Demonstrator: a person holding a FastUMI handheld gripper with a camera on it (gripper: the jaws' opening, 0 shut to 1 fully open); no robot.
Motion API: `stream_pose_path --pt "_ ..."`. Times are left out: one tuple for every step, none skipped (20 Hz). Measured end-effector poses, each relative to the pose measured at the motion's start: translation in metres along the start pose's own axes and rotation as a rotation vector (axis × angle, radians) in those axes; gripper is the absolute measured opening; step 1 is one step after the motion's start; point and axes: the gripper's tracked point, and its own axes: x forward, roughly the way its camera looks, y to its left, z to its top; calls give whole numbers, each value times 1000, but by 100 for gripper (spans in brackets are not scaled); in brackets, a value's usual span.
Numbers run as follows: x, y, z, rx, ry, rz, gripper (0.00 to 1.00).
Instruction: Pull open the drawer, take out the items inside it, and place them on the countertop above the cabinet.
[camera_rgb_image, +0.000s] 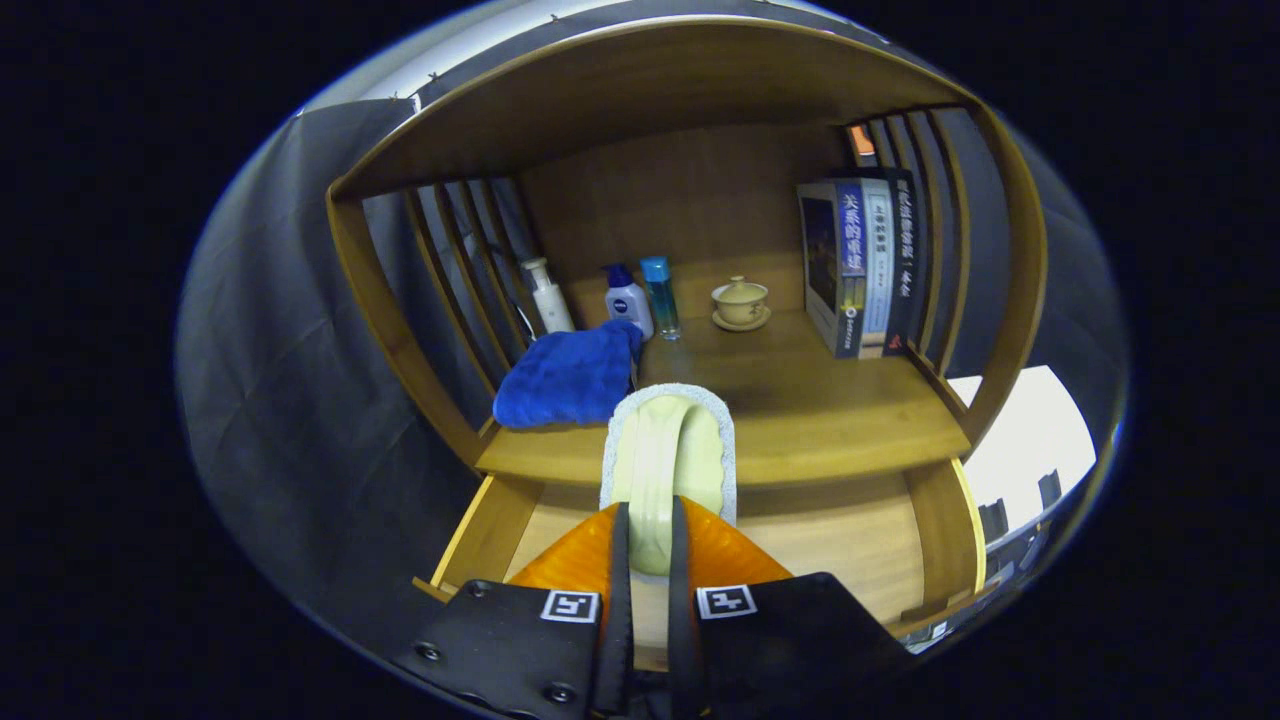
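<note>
gripping pale oval brush (668, 450) by arched handle, gripper (650, 545) jaws narrow, above open wooden drawer (860, 540).

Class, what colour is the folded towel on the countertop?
Blue; the towel shows best in the gripper view.

The single view comes from a fisheye camera mounted on the gripper (650, 545), looking forward along its two fingers, which enter at 6 o'clock and press on both sides of a pale brush (666, 460) held between them. The camera sits above the open drawer (860, 545) and faces the cabinet front, pitched slightly downward. It is close: the countertop (830, 420) begins just beyond the fingers. The shelf's back panel (690, 200) lies straight ahead at 12 o'clock. A blue cloth (570, 378) lies at 10 o'clock, the books (865, 265) at 2 o'clock. Fisheye distortion bows the shelf frame outward.
</note>
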Motion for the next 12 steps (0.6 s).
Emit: stream_pose_path --pt "7 1 6 -7 3 6 22" --pt "15 -1 14 -6 -1 -2 22" --pt "24 -6 23 -14 -4 -21 22" --pt "31 -11 32 -35 -6 -42 22" --pt "39 -15 41 -50 -10 -55 22" --pt "46 -18 47 -50 -6 -66 22" --pt "53 -18 53 -43 6 -68 22" --pt "59 -19 57 -35 18 -70 22" --pt "66 -23 63 -31 26 -80 22" --pt "74 -31 65 -32 42 -97 22" --pt "83 -38 62 -27 68 -114 22" --pt "92 -44 57 -12 99 -126 22"
